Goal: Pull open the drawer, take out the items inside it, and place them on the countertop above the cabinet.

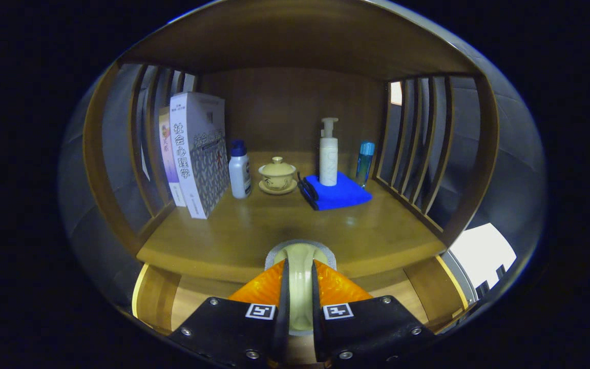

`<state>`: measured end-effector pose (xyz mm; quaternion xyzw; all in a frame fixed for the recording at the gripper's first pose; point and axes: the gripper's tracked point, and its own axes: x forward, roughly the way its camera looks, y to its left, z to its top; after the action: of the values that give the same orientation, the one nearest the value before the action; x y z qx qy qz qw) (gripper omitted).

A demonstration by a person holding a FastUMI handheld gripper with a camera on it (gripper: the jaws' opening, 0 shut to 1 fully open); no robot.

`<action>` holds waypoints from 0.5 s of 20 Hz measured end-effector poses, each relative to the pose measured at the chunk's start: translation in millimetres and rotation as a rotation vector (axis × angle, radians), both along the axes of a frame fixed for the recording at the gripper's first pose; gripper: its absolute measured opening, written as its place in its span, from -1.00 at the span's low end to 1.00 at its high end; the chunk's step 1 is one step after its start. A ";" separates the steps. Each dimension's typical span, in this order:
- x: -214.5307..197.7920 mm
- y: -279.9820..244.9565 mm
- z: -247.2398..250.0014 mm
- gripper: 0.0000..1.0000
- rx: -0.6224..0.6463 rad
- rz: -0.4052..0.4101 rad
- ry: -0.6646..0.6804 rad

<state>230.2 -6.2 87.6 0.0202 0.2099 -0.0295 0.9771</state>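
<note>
Gripper view, looking along the two fingers into a wooden cabinet. The gripper [300, 271] has its fingers drawn nearly together, each pressing on one side of a pale, roll-shaped item [300, 287] that stands on edge between them, its grey-rimmed top poking up just past the fingertips. Below and to either side of the fingers, the open drawer [156, 302] shows its light wooden walls and floor. The held item sits at the front lip of the countertop [254, 230], a glossy brown shelf that stretches ahead. Farther back on it, from left to right: two upright books [195, 154] leaning by the slatted left wall; a small white bottle with a blue cap [239, 171]; a cream lidded teacup on a saucer [277, 175]; a folded blue cloth [338, 192] with a white pump bottle [328, 154] standing on it; and a slim blue-capped bottle [364, 163] just beside the slatted right wall. Beyond them is the cabinet's dark wooden back panel [285, 107]
</note>
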 end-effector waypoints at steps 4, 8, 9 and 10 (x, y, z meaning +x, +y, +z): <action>31.5 -3.0 13.0 -0.59 -0.001 0.002 -0.022; 59.0 -0.1 10.0 -0.53 -0.006 0.036 -0.012; 64.2 0.1 9.2 -0.51 -0.004 0.041 -0.015; 67.3 0.2 8.1 -0.49 -0.005 0.045 -0.017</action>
<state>297.6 -6.0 95.6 0.0131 0.2021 -0.0077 0.9793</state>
